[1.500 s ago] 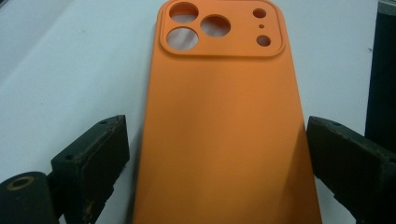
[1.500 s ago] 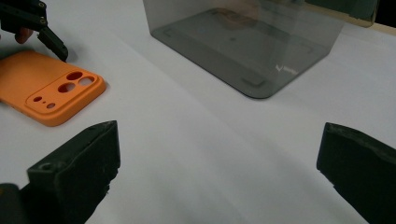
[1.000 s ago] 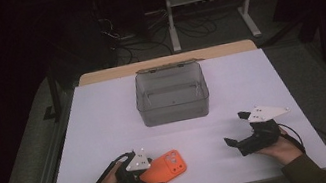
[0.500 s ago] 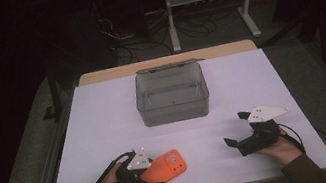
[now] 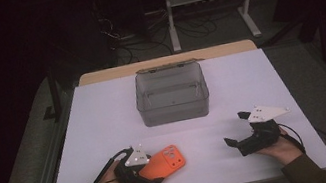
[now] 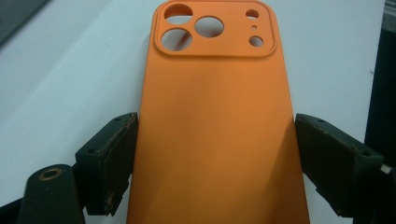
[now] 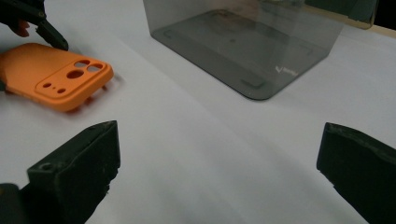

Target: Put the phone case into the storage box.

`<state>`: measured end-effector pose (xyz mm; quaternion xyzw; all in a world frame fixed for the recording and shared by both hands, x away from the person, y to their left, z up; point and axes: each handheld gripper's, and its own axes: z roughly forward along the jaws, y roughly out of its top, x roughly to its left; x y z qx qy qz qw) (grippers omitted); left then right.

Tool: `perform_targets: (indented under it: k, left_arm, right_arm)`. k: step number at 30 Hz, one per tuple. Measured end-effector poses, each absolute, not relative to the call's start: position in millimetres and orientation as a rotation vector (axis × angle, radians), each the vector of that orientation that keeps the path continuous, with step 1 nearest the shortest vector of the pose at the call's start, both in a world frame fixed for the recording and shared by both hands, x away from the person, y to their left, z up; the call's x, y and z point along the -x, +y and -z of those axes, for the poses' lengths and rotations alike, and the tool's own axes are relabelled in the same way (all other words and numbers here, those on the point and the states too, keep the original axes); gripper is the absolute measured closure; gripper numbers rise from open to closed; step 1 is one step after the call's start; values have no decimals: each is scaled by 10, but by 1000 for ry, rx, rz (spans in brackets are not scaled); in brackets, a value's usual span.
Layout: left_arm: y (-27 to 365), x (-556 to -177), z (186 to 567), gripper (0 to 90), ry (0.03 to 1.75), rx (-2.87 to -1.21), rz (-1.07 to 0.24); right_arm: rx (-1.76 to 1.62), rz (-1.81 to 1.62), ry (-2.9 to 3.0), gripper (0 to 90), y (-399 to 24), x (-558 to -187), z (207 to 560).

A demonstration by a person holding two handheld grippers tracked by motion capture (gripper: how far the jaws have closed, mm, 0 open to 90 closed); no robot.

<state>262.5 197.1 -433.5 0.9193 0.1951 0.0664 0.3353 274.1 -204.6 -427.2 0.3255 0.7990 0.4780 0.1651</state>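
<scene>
My left gripper pinching orange phone case across its sides, camera cutouts pointing away from me. Case lies flat near front edge of desk, left of middle. My right gripper spread, nothing between pads, near front right. Clear box mid-desk, toward far edge.

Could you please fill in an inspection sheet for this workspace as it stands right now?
Surface: white table top, flat and clean.
Job's things: orange phone case lying camera cutouts up; clear grey bin behind it, with nothing in it.
Clutter: nothing seen.
Grippers: left gripper straddles the case, pads at its edges; right gripper open, with nothing in it.
Cables: black cable trailing from the left gripper.
Surroundings: dark room, metal rack, floor wiring.
</scene>
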Motion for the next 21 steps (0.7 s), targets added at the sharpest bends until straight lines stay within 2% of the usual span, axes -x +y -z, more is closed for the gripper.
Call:
perform_targets:
  k: [21]
  left_arm:
    - [1875,-2870,4131,163,504,-2357,-139]
  right_arm:
    - [-929,-1365,2269,0,-2041,-2732,4260]
